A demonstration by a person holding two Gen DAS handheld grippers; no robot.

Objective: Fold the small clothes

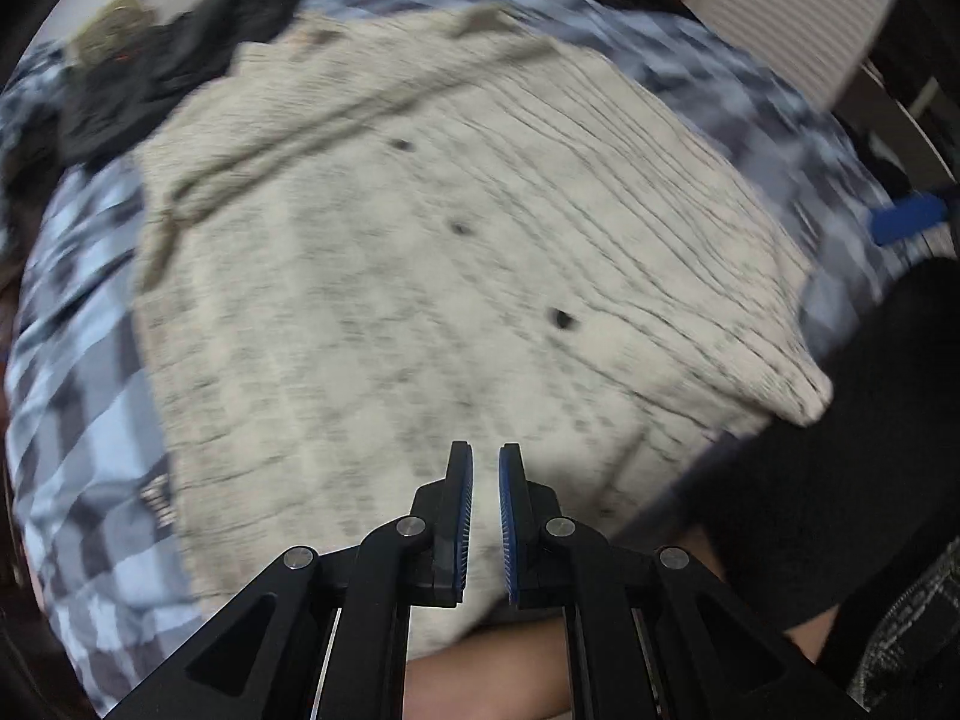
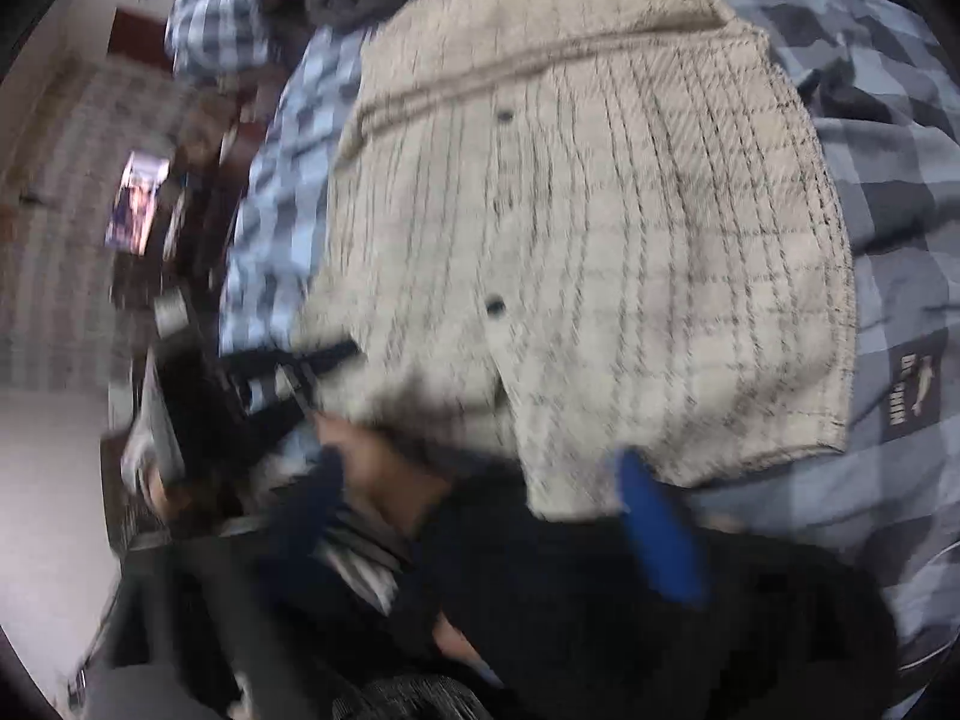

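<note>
Black linkage of the left gripper [image 1: 486,468] fills the near view, pads nearly pressed together w/ nothing pinched, hovering over a cream checked shirt [image 1: 420,276] spread on a blue plaid blanket [image 1: 78,360]. Right gripper [image 2: 474,486] is seen spread wide, nothing betw. its blurred blue fingers [image 2: 660,534], at the hem. Risk: hem may be missed or blanket grabbed too, given motion blur.
</note>
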